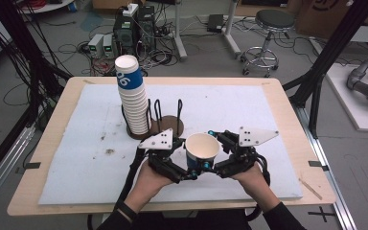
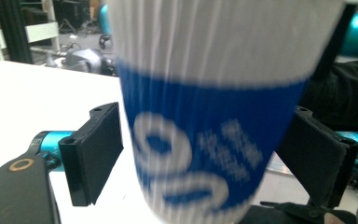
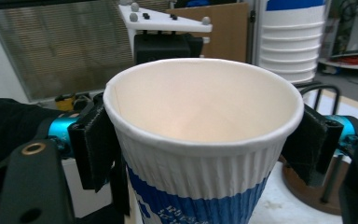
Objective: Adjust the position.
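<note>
Blue-banded and ribbed, the paper cup (image 1: 201, 149) stands upright near the table's (image 1: 287, 120) front edge, between both hands. The right gripper (image 3: 200, 140) clamps it just under the rim. The left gripper (image 2: 205, 158) brackets its lower wall, jaws wide, left pad (image 2: 95, 154) apart.

Even indoor light, blurred close-ups

Upright empty blue-and-white paper cup (image 1: 201, 149)
</note>
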Available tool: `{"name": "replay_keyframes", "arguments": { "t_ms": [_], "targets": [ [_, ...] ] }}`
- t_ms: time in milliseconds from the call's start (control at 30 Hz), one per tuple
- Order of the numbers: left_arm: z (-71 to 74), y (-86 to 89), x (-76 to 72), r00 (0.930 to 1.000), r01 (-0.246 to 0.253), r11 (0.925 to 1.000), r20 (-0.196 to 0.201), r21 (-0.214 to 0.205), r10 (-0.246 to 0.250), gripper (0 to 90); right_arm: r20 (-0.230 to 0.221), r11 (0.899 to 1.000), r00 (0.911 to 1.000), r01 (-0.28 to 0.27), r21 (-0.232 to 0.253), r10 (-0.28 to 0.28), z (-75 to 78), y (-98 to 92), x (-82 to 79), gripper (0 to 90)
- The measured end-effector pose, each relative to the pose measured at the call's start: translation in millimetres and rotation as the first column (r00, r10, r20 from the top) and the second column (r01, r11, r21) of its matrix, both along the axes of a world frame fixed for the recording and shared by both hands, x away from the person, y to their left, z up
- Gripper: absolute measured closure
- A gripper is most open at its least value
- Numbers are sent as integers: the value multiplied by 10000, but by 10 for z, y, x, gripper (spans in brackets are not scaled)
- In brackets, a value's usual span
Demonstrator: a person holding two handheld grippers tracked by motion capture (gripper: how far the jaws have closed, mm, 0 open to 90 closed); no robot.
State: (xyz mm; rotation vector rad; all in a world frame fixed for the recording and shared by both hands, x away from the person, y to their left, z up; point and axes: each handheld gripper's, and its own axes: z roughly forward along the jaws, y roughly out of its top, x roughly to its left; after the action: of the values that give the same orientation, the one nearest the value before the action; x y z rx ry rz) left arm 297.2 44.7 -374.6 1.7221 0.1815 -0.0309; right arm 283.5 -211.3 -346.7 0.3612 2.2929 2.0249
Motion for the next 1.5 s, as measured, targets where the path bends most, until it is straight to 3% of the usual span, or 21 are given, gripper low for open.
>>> {"name": "replay_keyframes", "arguments": {
  "t_ms": [67,133,200,300,367,433,633,700,767,867,900,967,1067,1200,1500],
  "targets": [
    [9,60,6,9997,-233,9997,72,105,233,149,195,9997,9996,229,-76,-227,3,-37,12,216],
    [16,167,10,9966,-810,9958,203,421,802,148,190,9993,9991,379,-14,-379,-9,-89,34,216],
    [4,287,13,9936,-1115,9929,255,418,1105,148,317,9979,9977,612,-188,-606,-20,-133,49,216],
    [-6,488,5,9836,-1772,9812,473,759,1740,148,310,9961,9960,843,-272,-834,-30,-195,69,216],
    [-15,622,0,9778,-2082,9753,395,740,2058,148,218,9943,9944,1043,-236,-1038,-44,-236,88,215],
    [-23,746,-5,9693,-2451,9671,367,680,2431,148,98,9920,9923,1239,-252,-1237,-56,-276,113,214],
    [-87,1034,-47,9353,-3528,9319,613,848,3485,148,384,9809,9823,1856,-588,-1835,-68,-386,126,209],
    [-127,1094,-24,9303,-3664,9251,552,998,3626,148,382,9785,9801,1970,-604,-1950,-72,-412,152,208],
    [-168,1146,6,9178,-3972,9121,432,1013,3948,148,405,9770,9789,2028,-660,-2004,-69,-421,152,208],
    [-180,1199,26,9064,-4222,9014,333,962,4211,148,407,9809,9810,1912,-346,-1898,-57,-442,145,209],
    [-173,1212,26,9043,-4270,9001,384,865,4253,148,412,9817,9814,1887,-250,-1876,-51,-453,145,209],
    [-155,1223,9,8905,-4547,8868,589,824,4511,148,392,9813,9808,1920,-158,-1912,-41,-477,153,209],
    [-145,1239,-12,8795,-4753,8772,624,679,4717,148,394,9787,9782,2047,-150,-2040,-30,-520,151,209],
    [-132,1234,-36,8711,-4895,8703,779,549,4850,148,502,9777,9766,2100,-100,-2092,-7,-561,138,209],
    [-155,1186,-39,8770,-4792,8749,777,705,4742,148,438,9748,9742,2224,-167,-2215,6,-583,139,209]
  ]
}}
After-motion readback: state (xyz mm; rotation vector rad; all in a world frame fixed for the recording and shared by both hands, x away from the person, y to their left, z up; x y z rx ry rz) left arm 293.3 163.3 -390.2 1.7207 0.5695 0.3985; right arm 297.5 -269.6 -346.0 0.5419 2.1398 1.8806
